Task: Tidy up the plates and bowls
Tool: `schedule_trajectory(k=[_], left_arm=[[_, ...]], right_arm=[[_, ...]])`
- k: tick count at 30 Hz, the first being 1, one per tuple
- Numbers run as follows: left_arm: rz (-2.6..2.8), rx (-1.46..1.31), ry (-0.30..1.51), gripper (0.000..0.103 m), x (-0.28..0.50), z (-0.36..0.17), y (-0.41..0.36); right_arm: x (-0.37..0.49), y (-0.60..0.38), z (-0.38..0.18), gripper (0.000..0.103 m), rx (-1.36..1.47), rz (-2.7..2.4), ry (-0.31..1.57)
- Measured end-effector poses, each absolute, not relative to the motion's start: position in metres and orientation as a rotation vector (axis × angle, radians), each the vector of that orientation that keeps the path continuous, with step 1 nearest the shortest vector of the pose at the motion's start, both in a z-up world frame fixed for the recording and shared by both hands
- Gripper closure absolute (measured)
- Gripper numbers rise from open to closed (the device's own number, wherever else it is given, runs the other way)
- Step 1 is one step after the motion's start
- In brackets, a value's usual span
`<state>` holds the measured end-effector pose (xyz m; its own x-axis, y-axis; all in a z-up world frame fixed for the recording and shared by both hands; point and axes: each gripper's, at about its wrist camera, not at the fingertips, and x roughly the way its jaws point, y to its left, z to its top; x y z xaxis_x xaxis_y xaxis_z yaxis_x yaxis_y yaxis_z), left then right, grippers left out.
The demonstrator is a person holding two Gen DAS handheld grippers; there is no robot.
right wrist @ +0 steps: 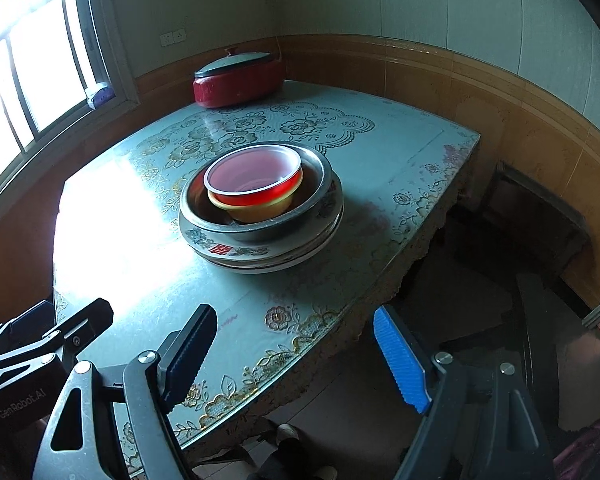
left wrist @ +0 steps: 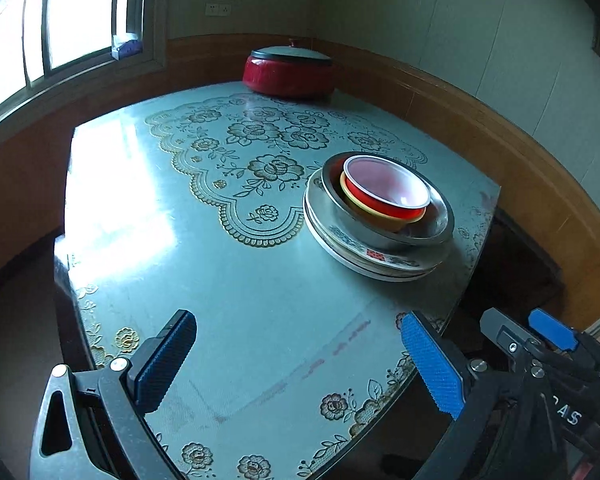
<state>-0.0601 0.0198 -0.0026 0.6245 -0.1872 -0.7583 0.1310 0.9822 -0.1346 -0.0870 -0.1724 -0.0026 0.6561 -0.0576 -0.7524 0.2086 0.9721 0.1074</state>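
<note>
A stack of patterned plates (left wrist: pixel 380 261) (right wrist: pixel 236 252) sits near the table's right edge. A metal bowl (left wrist: pixel 432 228) (right wrist: pixel 320 176) rests on the plates. A yellow bowl (left wrist: pixel 380 216) (right wrist: pixel 260 210) and a red bowl (left wrist: pixel 384 200) (right wrist: pixel 284 188) nest inside it. My left gripper (left wrist: pixel 300 360) is open and empty above the table's near edge, well short of the stack. My right gripper (right wrist: pixel 296 356) is open and empty over the table's near right corner. The right gripper also shows at the right edge of the left wrist view (left wrist: pixel 540 336).
A red lidded pot (left wrist: pixel 289 70) (right wrist: pixel 236 80) stands at the table's far side by the wall. The table (left wrist: pixel 228 280) (right wrist: pixel 400 160) has a floral cover. A window (left wrist: pixel 40 32) is at the left. A dark gap and floor (right wrist: pixel 480 280) lie right of the table.
</note>
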Motion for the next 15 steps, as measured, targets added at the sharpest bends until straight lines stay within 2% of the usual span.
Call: schedule_trajectory(k=[15], left_arm=[[-0.068,0.030,0.786,0.000,-0.094,0.007,0.010]], right_arm=[[-0.112,-0.170,0.002,0.021,0.172,-0.144,0.827]])
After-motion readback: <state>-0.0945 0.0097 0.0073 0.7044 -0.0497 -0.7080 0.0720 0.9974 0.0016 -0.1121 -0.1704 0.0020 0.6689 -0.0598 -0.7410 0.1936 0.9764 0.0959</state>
